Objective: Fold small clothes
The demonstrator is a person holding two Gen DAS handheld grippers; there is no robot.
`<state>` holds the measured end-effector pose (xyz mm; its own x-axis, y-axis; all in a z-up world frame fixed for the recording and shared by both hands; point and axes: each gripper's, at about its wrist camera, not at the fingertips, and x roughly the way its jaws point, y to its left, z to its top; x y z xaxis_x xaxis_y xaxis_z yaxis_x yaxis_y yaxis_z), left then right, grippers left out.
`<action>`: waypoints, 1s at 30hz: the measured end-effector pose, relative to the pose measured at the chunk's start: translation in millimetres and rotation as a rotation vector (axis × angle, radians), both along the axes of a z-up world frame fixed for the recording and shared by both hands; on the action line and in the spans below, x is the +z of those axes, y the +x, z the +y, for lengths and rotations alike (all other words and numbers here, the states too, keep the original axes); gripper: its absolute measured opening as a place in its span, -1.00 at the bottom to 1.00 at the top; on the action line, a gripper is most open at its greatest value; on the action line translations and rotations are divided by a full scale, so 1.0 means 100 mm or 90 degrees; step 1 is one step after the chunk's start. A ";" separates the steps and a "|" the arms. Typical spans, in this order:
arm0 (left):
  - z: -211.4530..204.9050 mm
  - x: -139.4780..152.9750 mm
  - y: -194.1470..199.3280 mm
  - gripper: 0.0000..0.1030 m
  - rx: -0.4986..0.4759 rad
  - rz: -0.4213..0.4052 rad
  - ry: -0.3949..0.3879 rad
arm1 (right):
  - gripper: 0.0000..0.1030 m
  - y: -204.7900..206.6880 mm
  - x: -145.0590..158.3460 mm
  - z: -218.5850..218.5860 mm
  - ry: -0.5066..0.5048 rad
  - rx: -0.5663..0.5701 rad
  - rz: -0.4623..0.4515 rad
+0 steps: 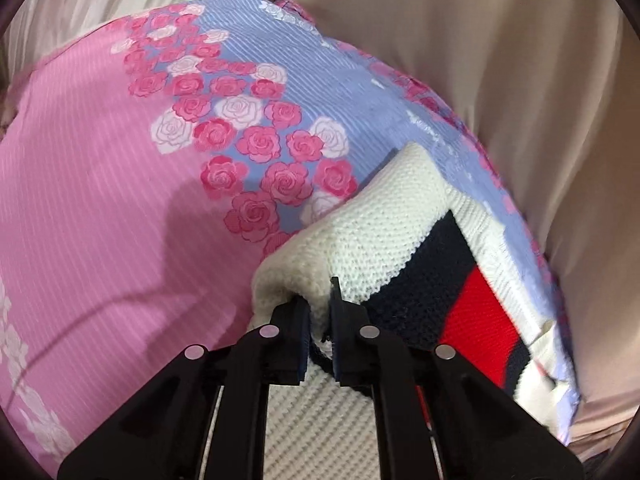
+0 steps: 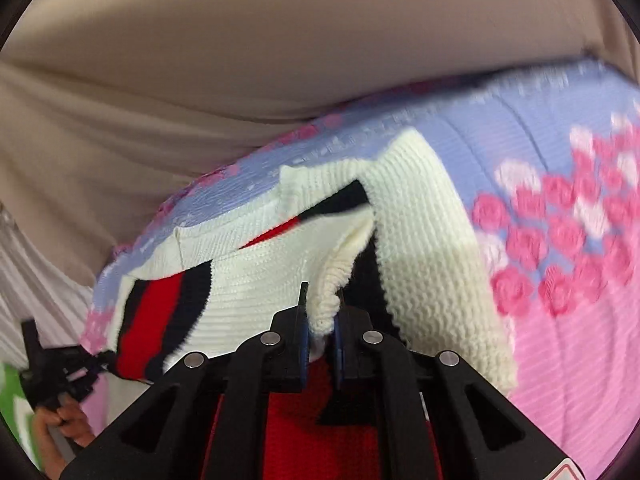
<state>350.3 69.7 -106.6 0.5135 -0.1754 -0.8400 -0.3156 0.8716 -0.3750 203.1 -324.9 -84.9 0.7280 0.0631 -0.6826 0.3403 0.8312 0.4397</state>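
Observation:
A small cream knit sweater (image 1: 384,216) with navy and red stripes lies on a pink and blue rose-print sheet (image 1: 120,184). My left gripper (image 1: 320,304) is shut on a bunched cream fold of it and lifts that edge off the sheet. In the right wrist view the same sweater (image 2: 420,216) hangs draped from my right gripper (image 2: 322,300), which is shut on a ribbed cream edge. At the lower left of that view the left gripper (image 2: 60,372) shows, held by a hand (image 2: 60,420), gripping the striped end.
Beige fabric (image 1: 500,60) rises behind the sheet like a padded back. The rose-print sheet (image 2: 580,320) spreads wide to the right in the right wrist view. A green and white patch (image 2: 16,400) shows at the far lower left.

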 end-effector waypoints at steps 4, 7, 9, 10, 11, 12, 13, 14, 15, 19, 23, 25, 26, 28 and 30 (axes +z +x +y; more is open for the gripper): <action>-0.02 0.10 -0.09 -0.69 -0.040 -0.010 -0.008 | -0.72 -0.10 -0.09 0.03 0.015 0.020 0.047; 0.06 0.29 -0.45 -0.24 -0.092 -0.036 0.024 | -0.59 -0.63 0.18 0.11 -0.018 0.015 0.041; 0.16 0.33 -0.81 0.09 -0.121 -0.033 0.064 | -0.43 -1.09 0.25 0.19 -0.018 0.019 0.049; 0.22 0.32 -0.99 0.14 -0.129 -0.026 0.075 | -0.23 -1.40 0.22 0.22 -0.017 0.016 0.070; 0.30 0.28 -1.24 0.14 -0.141 -0.014 0.083 | -0.14 -1.67 0.17 0.25 -0.011 0.018 0.095; 0.37 0.25 -1.40 0.16 -0.147 0.001 0.088 | -0.14 -1.89 0.11 0.27 -0.007 0.024 0.115; 0.45 0.19 -1.61 0.17 -0.149 0.022 0.094 | -0.14 -2.18 0.04 0.33 -0.008 0.030 0.151; 0.52 0.15 -1.77 0.18 -0.146 0.040 0.096 | -0.14 -2.38 -0.03 0.37 -0.006 0.036 0.177; 0.61 0.08 -1.99 0.18 -0.139 0.066 0.094 | -0.14 -2.59 -0.11 0.44 0.003 0.041 0.199; 0.81 -0.11 -2.65 0.19 -0.114 0.119 0.089 | -0.10 -3.25 -0.31 0.68 0.061 0.059 0.254; 0.75 -0.15 -2.84 0.49 -0.123 0.113 0.080 | 0.16 -3.35 -0.31 0.89 0.073 0.084 0.220; 0.73 -0.18 -2.86 0.66 -0.113 0.104 0.057 | 0.24 -3.25 -0.30 0.97 0.068 0.100 0.202; 0.73 -0.19 -2.85 0.68 -0.104 0.102 0.049 | 0.25 -3.20 -0.29 1.00 0.063 0.105 0.189; 0.71 -0.17 -2.82 0.67 -0.095 0.105 0.038 | 0.25 -3.13 -0.30 1.06 0.062 0.105 0.173; 0.70 -0.15 -2.76 0.48 -0.101 0.104 0.021 | 0.20 -3.09 -0.30 1.02 0.070 0.097 0.161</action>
<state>74.0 139.7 -121.6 0.3391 -0.2145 -0.9160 -0.2280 0.9259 -0.3012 -105.4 -223.3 -114.6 0.5117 0.2423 -0.8243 0.3252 0.8334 0.4469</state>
